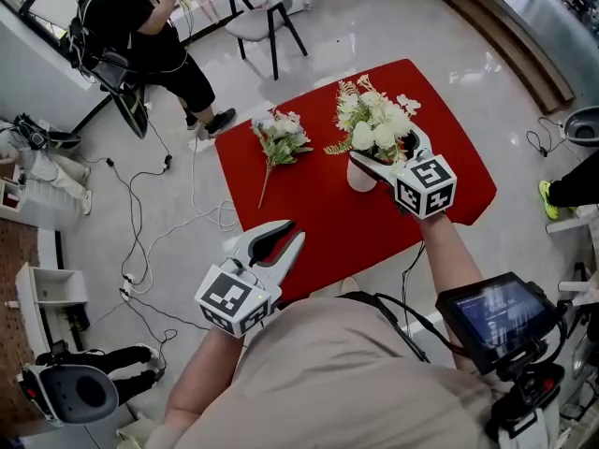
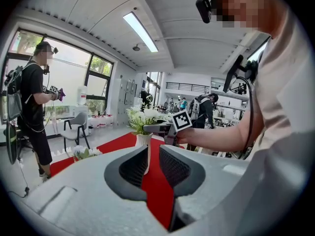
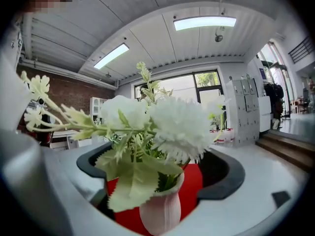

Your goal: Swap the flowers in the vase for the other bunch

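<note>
The white ceramic vase stands upright near the far right part of the square table under a red cloth. It holds a bunch of white artificial flowers with pale green leaves. In the right gripper view the vase and its bunch fill the space between the jaws.

The right gripper reaches in at the vase's neck. Its jaws are spread wide, one on each side of the stems, and no pad is seen pressing on them.

The other bunch, a small posy of pale flowers on a thin stem, lies flat on the cloth to the left of the vase, well apart from it.

The left gripper is held over the near edge of the table. Its jaws stand only a narrow slit apart, and nothing is between them.

Beyond the table a grey chair stands on the pale glossy floor. A person in black clothes stands to the chair's left.
</note>
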Tool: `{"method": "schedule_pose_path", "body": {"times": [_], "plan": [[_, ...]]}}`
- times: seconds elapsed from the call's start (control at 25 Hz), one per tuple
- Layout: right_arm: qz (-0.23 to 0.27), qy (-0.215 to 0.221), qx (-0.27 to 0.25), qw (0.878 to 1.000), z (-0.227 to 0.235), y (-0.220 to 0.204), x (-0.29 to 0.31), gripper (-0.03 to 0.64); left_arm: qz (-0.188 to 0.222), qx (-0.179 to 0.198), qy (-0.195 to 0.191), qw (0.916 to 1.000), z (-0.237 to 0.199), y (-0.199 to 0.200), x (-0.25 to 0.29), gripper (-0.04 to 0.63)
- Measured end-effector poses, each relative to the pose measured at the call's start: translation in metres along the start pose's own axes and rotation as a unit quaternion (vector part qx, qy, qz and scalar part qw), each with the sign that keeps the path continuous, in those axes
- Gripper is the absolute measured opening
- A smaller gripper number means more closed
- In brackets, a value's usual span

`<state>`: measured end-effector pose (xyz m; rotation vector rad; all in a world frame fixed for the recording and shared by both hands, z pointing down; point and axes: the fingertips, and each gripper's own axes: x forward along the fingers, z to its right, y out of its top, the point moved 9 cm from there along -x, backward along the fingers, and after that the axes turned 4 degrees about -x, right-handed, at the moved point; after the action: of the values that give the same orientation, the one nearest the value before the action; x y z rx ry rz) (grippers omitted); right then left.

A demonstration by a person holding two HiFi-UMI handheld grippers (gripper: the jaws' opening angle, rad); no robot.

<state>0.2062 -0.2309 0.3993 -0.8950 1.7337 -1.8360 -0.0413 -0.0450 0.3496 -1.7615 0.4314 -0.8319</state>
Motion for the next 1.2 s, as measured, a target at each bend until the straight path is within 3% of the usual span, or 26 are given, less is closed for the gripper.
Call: {"method": "schedule_pose_path", "body": {"times": [0.24, 0.48, 0.72, 1.2], "plan": [[-0.003, 0.007, 0.002, 1.0, -0.003, 0.001, -0.002, 0.5, 0.003, 0.0, -0.005, 1.0, 0.001, 0.001, -0.003, 0.055], [0.002, -0.006, -0.001, 1.0, 0.006, -0.001, -0.008, 0.311, 0.005, 0.012, -0.008, 0.9999, 0.005, 0.003, 0.002, 0.055], [-0.005, -0.023, -0.013, 1.0, 0.011, 0.001, -0.007, 0.219, 0.004, 0.008, -0.007, 0.9999, -0.001, 0.006, 0.005, 0.055], [0.013, -0.035, -0.013, 0.999, 0.006, 0.01, -0.012, 0.115, 0.011, 0.002, -0.006, 0.9999, -0.006, 0.004, -0.006, 0.055]]}}
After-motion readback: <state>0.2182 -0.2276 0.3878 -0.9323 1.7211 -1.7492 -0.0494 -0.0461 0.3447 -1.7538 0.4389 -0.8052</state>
